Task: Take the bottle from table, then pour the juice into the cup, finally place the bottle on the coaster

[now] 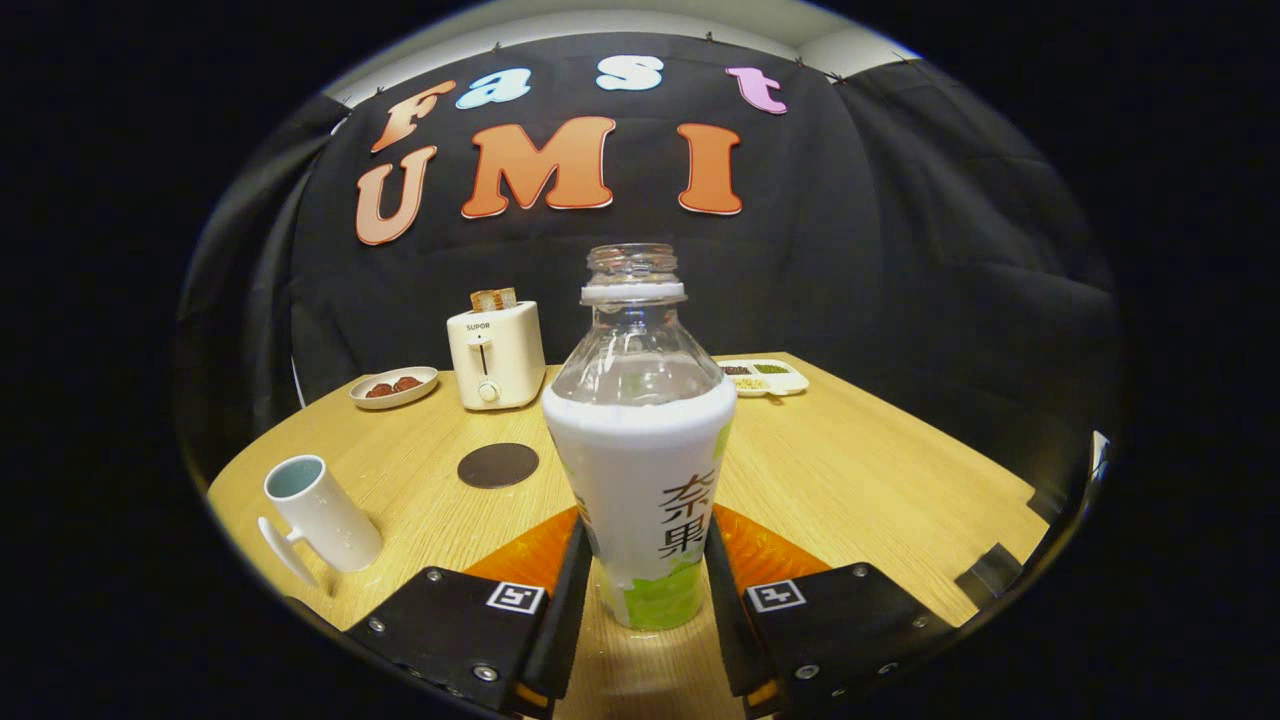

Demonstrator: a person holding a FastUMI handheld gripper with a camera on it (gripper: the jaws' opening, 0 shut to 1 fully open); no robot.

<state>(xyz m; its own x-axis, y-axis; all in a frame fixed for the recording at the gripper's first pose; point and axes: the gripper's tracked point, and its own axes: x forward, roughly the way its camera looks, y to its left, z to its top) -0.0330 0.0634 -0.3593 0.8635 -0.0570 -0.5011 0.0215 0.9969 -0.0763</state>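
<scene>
An uncapped clear bottle (640, 470) with a white and green label stands upright between my fingers. My gripper (646, 545) is shut on it, with both fingers pressing on the lower part of the label. Its base sits at or just above the wooden table (880, 470); I cannot tell which. A white mug (322, 515) with its handle toward me stands to the left of the left finger. A dark round coaster (497, 465) lies on the table beyond the left finger, between the mug and the bottle.
At the back of the table a cream toaster (495, 356) holds a slice of toast. A small plate of food (393, 387) lies to its left. A white compartment tray (765, 377) sits behind the bottle to the right.
</scene>
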